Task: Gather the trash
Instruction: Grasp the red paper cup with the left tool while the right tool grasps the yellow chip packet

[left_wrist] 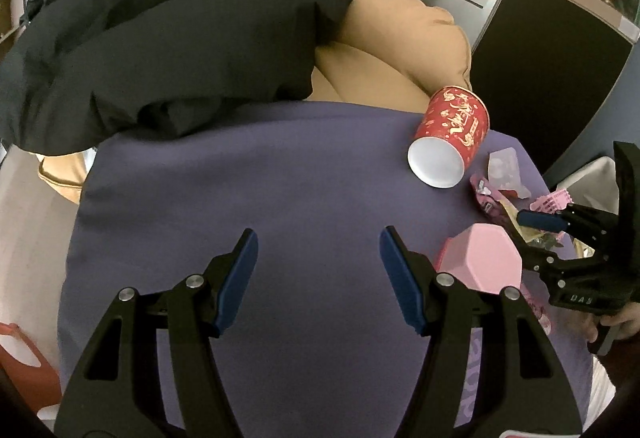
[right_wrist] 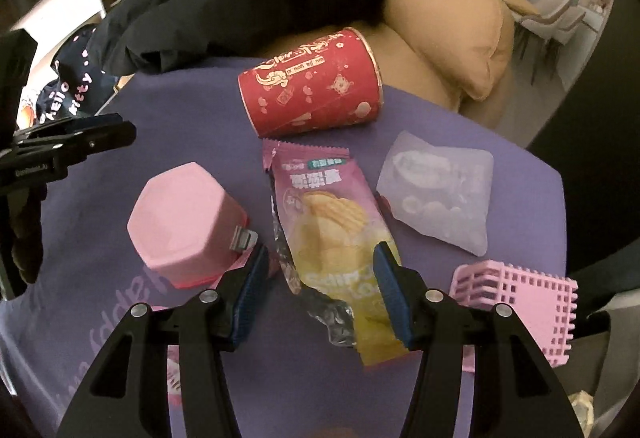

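Dim soft indoor light, sharp focus, heavy fisheye warp, dark corners.

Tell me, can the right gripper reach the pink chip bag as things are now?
Probably yes. The right gripper is open, its fingers on either side of the chip bag, and nothing lies over the bag. The pink box sits close beside the left finger.

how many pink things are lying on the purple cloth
3: a pink box at left, a chip packet in the middle, a pink basket at right. More may be hidden.
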`<state>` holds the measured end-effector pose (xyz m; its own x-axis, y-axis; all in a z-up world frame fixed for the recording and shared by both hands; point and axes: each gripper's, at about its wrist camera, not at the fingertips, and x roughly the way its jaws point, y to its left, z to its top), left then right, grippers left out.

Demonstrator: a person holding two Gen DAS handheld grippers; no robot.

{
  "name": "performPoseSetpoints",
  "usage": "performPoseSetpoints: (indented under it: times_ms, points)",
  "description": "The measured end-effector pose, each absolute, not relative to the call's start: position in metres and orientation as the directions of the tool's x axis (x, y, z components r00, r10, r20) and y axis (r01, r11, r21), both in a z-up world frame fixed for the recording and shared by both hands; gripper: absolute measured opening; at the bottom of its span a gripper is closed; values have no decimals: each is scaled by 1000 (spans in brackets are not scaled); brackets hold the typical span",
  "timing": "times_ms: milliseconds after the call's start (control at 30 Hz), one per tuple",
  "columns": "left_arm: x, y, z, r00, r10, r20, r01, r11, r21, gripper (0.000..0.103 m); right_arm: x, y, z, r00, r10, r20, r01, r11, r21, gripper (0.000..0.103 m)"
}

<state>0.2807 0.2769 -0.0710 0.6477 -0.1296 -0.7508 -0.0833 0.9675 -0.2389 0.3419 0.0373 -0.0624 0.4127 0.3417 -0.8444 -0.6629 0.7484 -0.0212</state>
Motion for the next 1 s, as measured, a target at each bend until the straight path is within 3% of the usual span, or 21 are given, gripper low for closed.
performPoseSetpoints:
  times_ms: [67,100,233,433,733,867,1000]
  points:
    - [284,276,-70,650,-144,-746,-73,965,-251,60,340,36,-63,422,337,-842,-665,746,-34,47]
    - [286,275,-68,652,-150,-743,-69,965,-255,60,339,36,-64,429,316,-846,-661,749,-55,35]
    - [297,267,-59,662,-153,-733,-52,967,-249,61,332,33,-65,421,322,-848,-669,741,-51,30]
    - [312,247,-47,667,-145,-731,-16,978,-209,61,322,26,-64,400,337,-852,-679,734,-28,28]
    - [356,208,-20,638,-303,-708,165,952,-258,69,322,21,-64,385,367,-847,-685,729,4,28]
    - [386,178,-31,594,-188,-782,166,980,-109,70,322,20,-65,387,371,-844,-685,728,6,28]
    - [405,164,-50,528,-157,-834,155,984,-87,70,322,18,-66,391,378,-839,-676,737,17,28]
